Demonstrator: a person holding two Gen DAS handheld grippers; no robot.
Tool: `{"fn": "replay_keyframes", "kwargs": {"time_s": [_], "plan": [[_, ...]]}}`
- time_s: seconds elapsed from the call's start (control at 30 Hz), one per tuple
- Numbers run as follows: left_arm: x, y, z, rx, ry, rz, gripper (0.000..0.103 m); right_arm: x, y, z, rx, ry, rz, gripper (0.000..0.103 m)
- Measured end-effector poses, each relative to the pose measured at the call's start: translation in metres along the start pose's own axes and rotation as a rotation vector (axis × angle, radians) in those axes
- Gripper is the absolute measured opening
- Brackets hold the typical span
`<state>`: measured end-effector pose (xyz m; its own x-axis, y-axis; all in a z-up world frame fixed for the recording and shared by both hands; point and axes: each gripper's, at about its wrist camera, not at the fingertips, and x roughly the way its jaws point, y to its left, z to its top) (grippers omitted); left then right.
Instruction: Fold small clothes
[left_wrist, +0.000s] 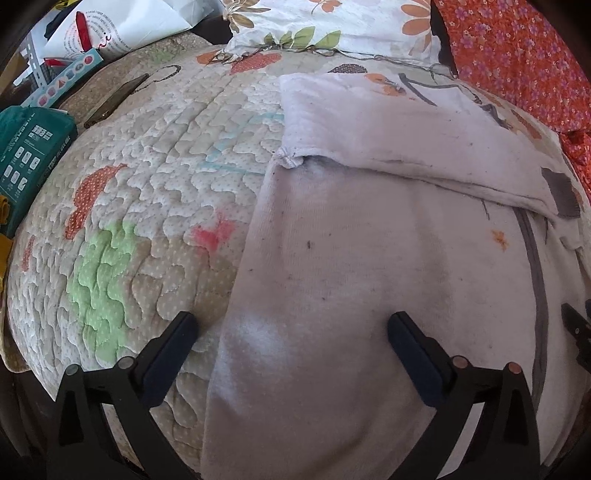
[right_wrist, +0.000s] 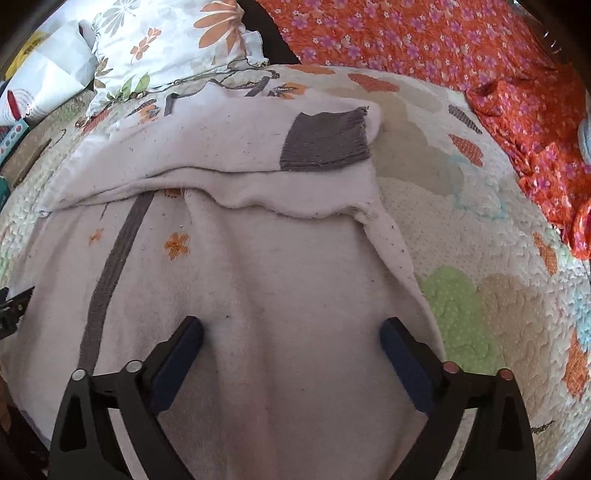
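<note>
A small white knitted garment (left_wrist: 351, 266) with grey stripes and little orange flowers lies flat on a quilted bedspread (left_wrist: 147, 177). Its far part is folded over the body, and a sleeve with a grey cuff (right_wrist: 325, 140) lies across the top. My left gripper (left_wrist: 291, 325) stands open over the garment's left edge, one finger above the quilt, the other above the cloth. My right gripper (right_wrist: 291, 328) is open over the same garment (right_wrist: 258, 266), near its right edge. Nothing is between either pair of fingers. The tip of the other gripper (left_wrist: 576, 325) shows at the right edge of the left wrist view.
A flowered pillow (left_wrist: 332, 26) lies at the head of the bedspread, orange flowered fabric (right_wrist: 443, 44) to its right. At the left sit a teal box (left_wrist: 29, 158), a dark phone (left_wrist: 118, 99), a white bag (left_wrist: 122, 26) and a printed strip.
</note>
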<state>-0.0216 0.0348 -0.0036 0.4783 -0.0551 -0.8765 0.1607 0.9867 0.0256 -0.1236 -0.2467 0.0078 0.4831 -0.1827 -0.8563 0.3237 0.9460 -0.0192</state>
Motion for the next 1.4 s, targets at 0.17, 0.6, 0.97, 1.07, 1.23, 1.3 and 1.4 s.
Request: {"fn": "replay_keyframes", "kwargs": {"time_s": [0.17,0.6,0.97,1.07,1.23,1.3,1.4], "plan": [[0.0003,-0.0011,-0.0013,-0.006,-0.005,0.011,0.103,0.0018,-0.0023,-0.001,0.022,-0.035,-0.002,0.103],[0.0019,0.0,-0.001,-0.011,0.01,0.011,0.103,0.0032,-0.0002,0.0011,0.057,-0.022,-0.028,0.103],[0.001,0.0004,-0.0025,-0.008,0.0,0.013,0.103,0.0013,0.0002,-0.0035,0.063,-0.055,-0.031,0.103],[0.0002,-0.0004,-0.0026,-0.007,-0.001,0.014,0.103,0.0011,0.0003,-0.0043,0.058,-0.063,-0.033,0.103],[-0.0001,-0.0003,-0.0027,-0.006,-0.004,0.014,0.103,0.0011,-0.0002,-0.0047,0.056,-0.065,-0.034,0.103],[-0.0007,-0.0008,-0.0026,-0.007,-0.005,0.015,0.103,0.001,-0.0004,-0.0048,0.055,-0.065,-0.035,0.103],[-0.0008,-0.0008,-0.0027,-0.008,-0.004,0.015,0.103,0.001,-0.0001,-0.0049,0.054,-0.065,-0.035,0.103]]}}
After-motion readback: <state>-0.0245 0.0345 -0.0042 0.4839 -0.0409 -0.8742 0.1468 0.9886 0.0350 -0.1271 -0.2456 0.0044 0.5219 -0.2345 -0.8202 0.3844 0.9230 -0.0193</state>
